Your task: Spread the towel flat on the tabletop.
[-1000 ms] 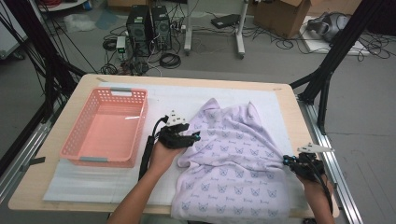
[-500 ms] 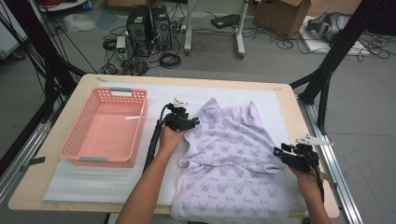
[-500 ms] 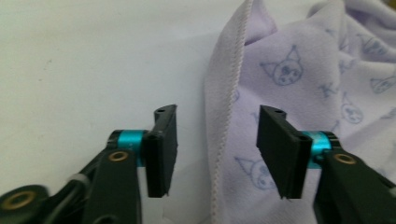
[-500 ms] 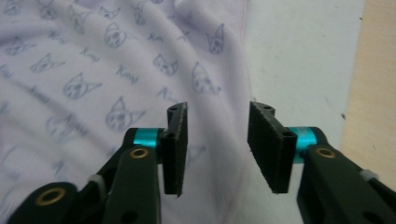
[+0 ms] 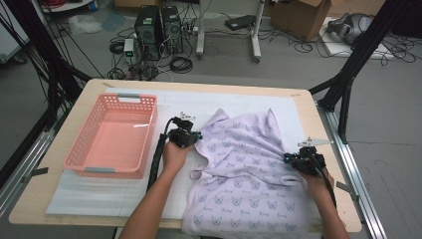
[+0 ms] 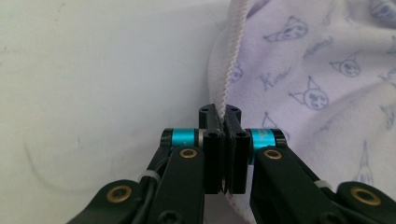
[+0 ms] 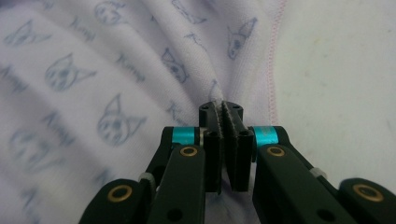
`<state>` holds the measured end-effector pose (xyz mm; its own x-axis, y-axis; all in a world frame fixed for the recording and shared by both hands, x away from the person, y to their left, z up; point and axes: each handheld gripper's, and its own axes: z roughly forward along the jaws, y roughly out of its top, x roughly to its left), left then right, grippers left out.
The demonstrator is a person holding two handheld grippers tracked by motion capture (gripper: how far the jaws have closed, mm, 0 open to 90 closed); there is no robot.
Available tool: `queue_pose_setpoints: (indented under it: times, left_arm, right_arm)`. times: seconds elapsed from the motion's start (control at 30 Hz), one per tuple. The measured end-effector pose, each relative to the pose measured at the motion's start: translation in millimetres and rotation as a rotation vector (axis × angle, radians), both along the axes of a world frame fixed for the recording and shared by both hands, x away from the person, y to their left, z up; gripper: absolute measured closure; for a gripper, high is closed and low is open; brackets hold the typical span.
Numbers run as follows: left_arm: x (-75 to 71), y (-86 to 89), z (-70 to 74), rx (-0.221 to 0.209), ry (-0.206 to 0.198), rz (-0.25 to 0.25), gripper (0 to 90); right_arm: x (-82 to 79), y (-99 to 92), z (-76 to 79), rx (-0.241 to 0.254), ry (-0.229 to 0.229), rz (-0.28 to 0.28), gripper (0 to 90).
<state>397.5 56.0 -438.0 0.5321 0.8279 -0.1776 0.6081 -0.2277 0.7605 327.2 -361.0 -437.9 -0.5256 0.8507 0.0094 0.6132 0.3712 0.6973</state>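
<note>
High view: the pink basket [image 5: 112,137] at nine o'clock holds nothing. The lilac garment [image 5: 249,174] lies at five o'clock, both forearms reaching in from six.

Left gripper view: left gripper [image 6: 223,122], having just closed, pinches the garment's hem.

Right gripper view: right gripper [image 7: 223,116], likewise just closed, clamps a fabric fold.

Left hand-held gripper [image 6: 224,116]: showing matte black linkage arms, brass-coloured pivot pins, turquoise sleeves beside both jaws.
Right hand-held gripper [image 7: 223,112]: showing the same black build, toothed pads, a white cable tie.
Cables: black leads are trailing along both forearms.
Arms: wearing no sleeves.
</note>
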Motion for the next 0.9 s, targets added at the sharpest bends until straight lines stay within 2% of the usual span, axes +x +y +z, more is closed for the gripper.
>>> queue_pose_setpoints:
  times: [0.07,0.13,0.17,0.3,0.33,0.4,0.43,0.47,0.53,0.6,0.67,0.73,0.8,0.9]
  left_arm:
    - [-9.7,1.0,3.5,0.02,0.01,-0.028,87.4]
    - [-21.4,2.6,6.5,0.001,-0.012,-0.024,87.3]
    - [-25.8,3.0,7.0,0.003,-0.011,-0.03,87.3]
    - [-42.3,5.7,2.3,-0.013,-0.007,-0.062,87.2]
    - [-46.0,6.7,0.9,-0.005,0.007,-0.081,87.1]
    - [-52.6,7.2,-3.2,-0.008,-0.001,-0.105,86.9]
    - [-53.6,7.4,-5.0,-0.01,0.01,-0.117,86.6]
    - [-52.8,7.3,-6.3,-0.008,0.014,-0.126,85.3]
    - [-48.5,8.1,-7.9,-0.032,0.003,-0.115,72.3]
    - [-42.6,8.4,-7.7,-0.064,-0.023,-0.108,61.0]
    - [-32.6,7.6,-5.6,-0.059,-0.028,-0.109,58.0]
    - [-20.4,5.6,-2.9,-0.067,-0.042,-0.086,52.8]
    - [-9.3,4.4,-1.1,-0.097,-0.07,-0.061,49.9]
    - [7.4,0.6,-1.3,-0.087,-0.108,-0.037,47.5]
  right_arm:
    - [-9.3,-0.3,1.4,-0.015,0.006,0.023,86.8]
    - [-19.2,-3.2,2.4,0.0,0.012,0.033,86.8]
    - [-24.8,-5.1,2.7,0.008,0.012,0.035,86.8]
    - [-45.4,-13.1,3.4,0.038,0.025,0.046,86.8]
    - [-49.8,-15.0,3.6,0.042,0.028,0.057,86.9]
    - [-58.8,-18.0,4.2,0.049,0.044,0.074,86.9]
    - [-61.9,-19.4,4.0,0.061,0.049,0.077,86.8]
    - [-63.4,-20.6,4.3,0.066,0.05,0.08,86.7]
    - [-63.3,-20.7,5.4,0.068,0.039,0.083,84.8]
    - [-61.6,-19.8,7.9,0.073,0.021,0.075,76.5]
    - [-58.9,-19.6,10.9,0.091,-0.003,0.056,73.4]
    - [-55.0,-19.4,13.5,0.104,-0.02,0.047,72.9]
    - [-51.0,-18.4,15.4,0.116,-0.029,0.046,72.7]
    - [-45.3,-15.3,16.8,0.127,-0.042,0.047,70.1]
